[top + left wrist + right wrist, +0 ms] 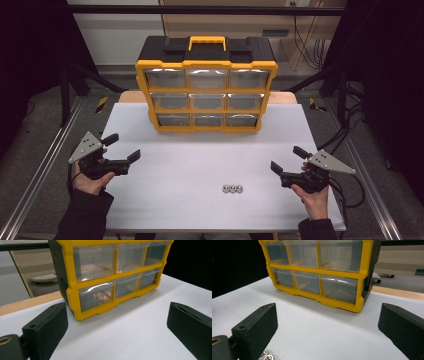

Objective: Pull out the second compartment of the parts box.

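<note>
One yellow and black drawer organiser [206,85] stands at the far middle of the bench [200,160], with nine clear drawers in three rows of three, all pushed in, and a yellow carrying handle [207,42] on its black top. Three small metal nuts [232,188] lie in a short row touching one another on the near part of the bench, right of its middle. There are two claws, one in each of the person's hands.

The bench has a plain white top with a strip of bare wood [131,96] showing at its far edge behind the organiser. It sits inside a dark metal frame; grey floor with aluminium rails runs along both sides, and cables [350,145] trail on the floor at the right.

The left claw [121,147] is held over the left edge of the bench, its jaws spread wide with nothing between them. In the left gripper view it faces the organiser's [110,277] lower left corner. It is well apart from the nuts.

The right claw [289,159] is held over the right side of the bench, its jaws also wide and empty. The nuts lie to its left and a little nearer the person, near it but apart; in the right gripper view they [267,356] peek out beside the left jaw at the bottom edge, with the organiser [322,272] farther ahead.
</note>
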A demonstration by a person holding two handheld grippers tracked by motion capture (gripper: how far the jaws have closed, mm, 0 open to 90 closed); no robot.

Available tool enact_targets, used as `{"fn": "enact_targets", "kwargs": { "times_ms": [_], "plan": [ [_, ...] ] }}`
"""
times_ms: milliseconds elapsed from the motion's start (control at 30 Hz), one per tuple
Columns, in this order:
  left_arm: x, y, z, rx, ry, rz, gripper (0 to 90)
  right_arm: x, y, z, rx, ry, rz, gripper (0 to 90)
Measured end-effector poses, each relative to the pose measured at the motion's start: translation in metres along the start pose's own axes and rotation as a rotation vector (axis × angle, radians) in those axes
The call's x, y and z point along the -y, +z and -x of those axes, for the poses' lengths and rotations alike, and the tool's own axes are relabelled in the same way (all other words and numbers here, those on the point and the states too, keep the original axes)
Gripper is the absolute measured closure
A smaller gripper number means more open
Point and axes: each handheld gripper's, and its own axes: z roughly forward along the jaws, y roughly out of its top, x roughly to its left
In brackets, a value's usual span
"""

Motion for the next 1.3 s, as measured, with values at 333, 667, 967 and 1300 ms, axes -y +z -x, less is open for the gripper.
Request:
{"fn": "enact_targets", "kwargs": {
  "times_ms": [333,667,967,1300],
  "plan": [
    [-0.004,0.002,0.001,0.002,0.020,-0.006,3.1,0.001,0.001,0.001,-0.003,0.001,-0.006,3.1],
    [-0.013,0.005,0.002,0.002,0.047,-0.008,3.3,0.001,0.003,-0.001,-0.002,-0.003,-0.012,3.1],
    [-0.012,0.007,0.004,0.007,0.049,-0.009,3.1,0.001,0.001,0.000,0.002,-0.006,-0.005,3.1],
    [-0.006,0.005,0.002,0.002,0.035,-0.011,3.2,0.000,-0.001,0.001,0.005,-0.002,0.005,3.0]
  ]
}}
